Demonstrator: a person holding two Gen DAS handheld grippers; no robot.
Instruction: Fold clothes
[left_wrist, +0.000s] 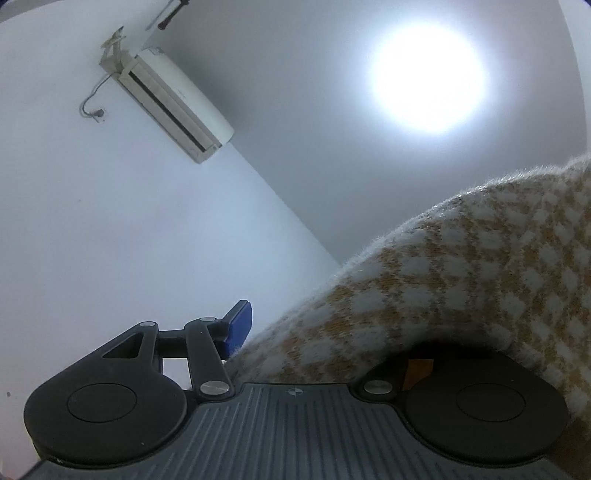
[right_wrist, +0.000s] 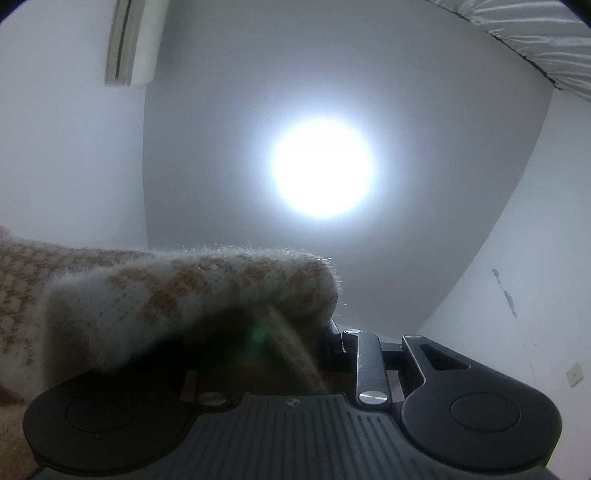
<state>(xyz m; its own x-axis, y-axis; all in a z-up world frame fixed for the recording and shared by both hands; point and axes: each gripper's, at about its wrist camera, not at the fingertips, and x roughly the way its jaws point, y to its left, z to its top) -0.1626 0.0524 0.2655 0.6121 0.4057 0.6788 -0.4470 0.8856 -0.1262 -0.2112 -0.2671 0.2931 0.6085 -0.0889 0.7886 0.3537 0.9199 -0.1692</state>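
Note:
Both grippers point up at the ceiling. A fuzzy white and tan houndstooth knit garment (left_wrist: 461, 280) is held in my left gripper (left_wrist: 258, 332); it drapes over the right finger and hides it, while the blue pad of the left finger (left_wrist: 240, 325) presses against the cloth. In the right wrist view the same garment (right_wrist: 184, 295) hangs over my right gripper (right_wrist: 295, 332) from the left, covering the left finger and the gap; the right finger's linkage (right_wrist: 369, 365) shows beside the cloth. Both grippers look shut on the garment's edge.
A wall air conditioner (left_wrist: 173, 103) hangs high on the white wall and also shows in the right wrist view (right_wrist: 133, 40). A bright round ceiling lamp (left_wrist: 428, 77) glares overhead (right_wrist: 321, 166). A grey striped fabric edge (right_wrist: 546, 40) shows top right.

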